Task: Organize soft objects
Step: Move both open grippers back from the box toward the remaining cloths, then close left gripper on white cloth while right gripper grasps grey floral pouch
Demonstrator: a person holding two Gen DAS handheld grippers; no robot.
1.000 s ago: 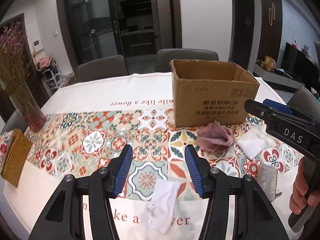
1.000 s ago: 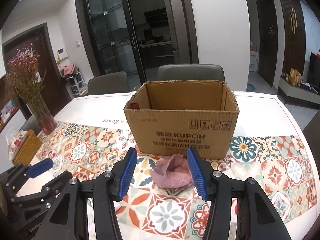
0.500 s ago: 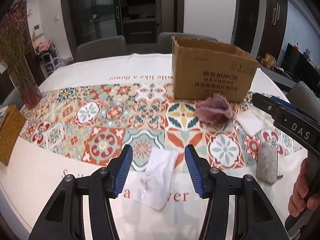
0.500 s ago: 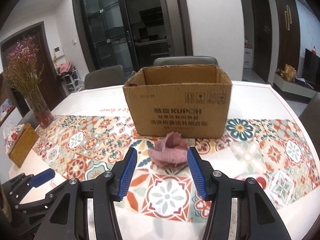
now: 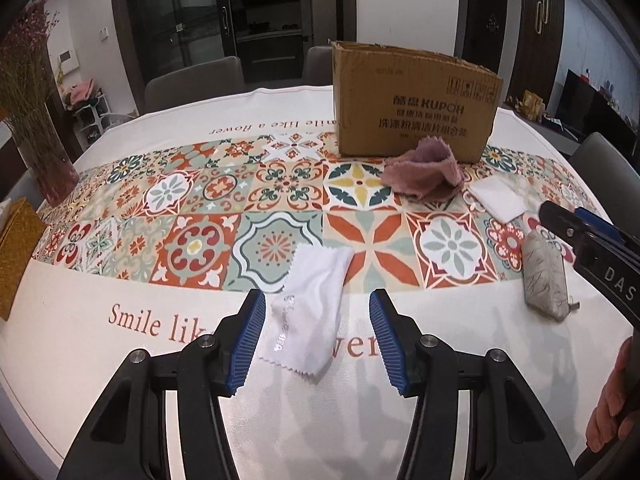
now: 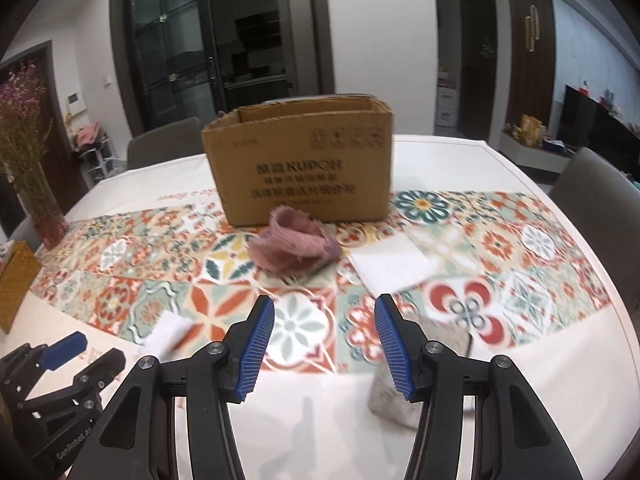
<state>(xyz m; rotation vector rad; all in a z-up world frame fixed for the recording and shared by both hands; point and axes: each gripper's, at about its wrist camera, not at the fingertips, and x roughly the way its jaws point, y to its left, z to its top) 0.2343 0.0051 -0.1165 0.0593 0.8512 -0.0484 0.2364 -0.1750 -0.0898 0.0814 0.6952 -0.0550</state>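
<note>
Partly hidden grey pouch [image 6: 394, 400] lies behind the open, empty right gripper [image 6: 324, 344].

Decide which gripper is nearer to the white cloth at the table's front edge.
Left. The left gripper hovers open with the white cloth lying between its fingers. The right gripper, also open, is off to the cloth's right, beside the grey pouch.
</note>
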